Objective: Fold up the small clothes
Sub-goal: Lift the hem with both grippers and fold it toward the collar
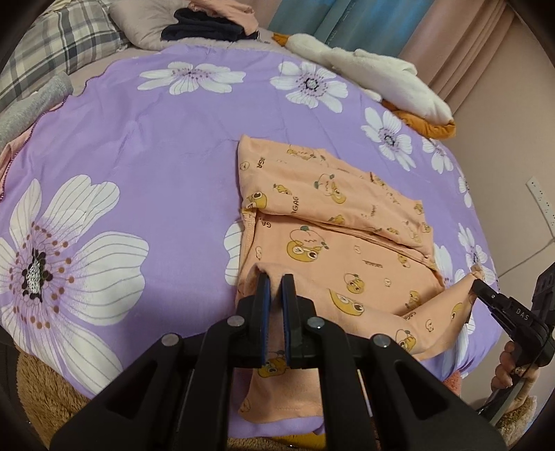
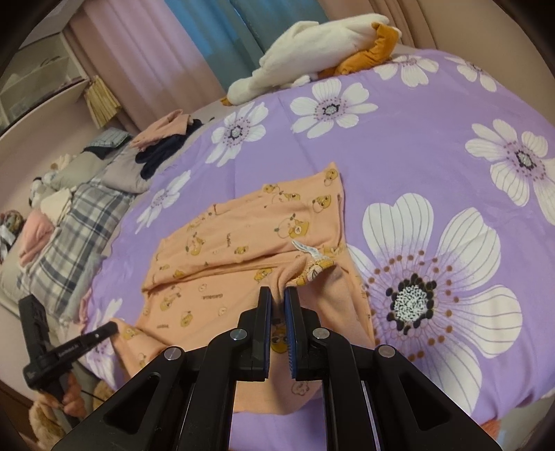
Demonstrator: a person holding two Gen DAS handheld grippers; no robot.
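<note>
A small peach garment (image 1: 333, 222) printed with yellow cartoon figures lies partly folded on the purple flowered bedspread (image 1: 145, 180). My left gripper (image 1: 275, 281) is shut on the garment's near left corner, with cloth bunched between its blue pads. Far right in the same view, my right gripper (image 1: 477, 284) pinches the opposite near corner. In the right wrist view the garment (image 2: 242, 243) spreads ahead, and my right gripper (image 2: 277, 295) is shut on a gathered corner beside a white label (image 2: 305, 248). The left gripper (image 2: 111, 328) shows at the lower left, clamped on the other corner.
A white and orange plush toy (image 1: 381, 76) lies at the far edge of the bed. Dark and pink clothes (image 1: 208, 24) are piled by a plaid pillow (image 1: 59, 45). A grey cloth (image 1: 31, 104) sits at the left edge. A hand (image 1: 506, 367) holds the right gripper.
</note>
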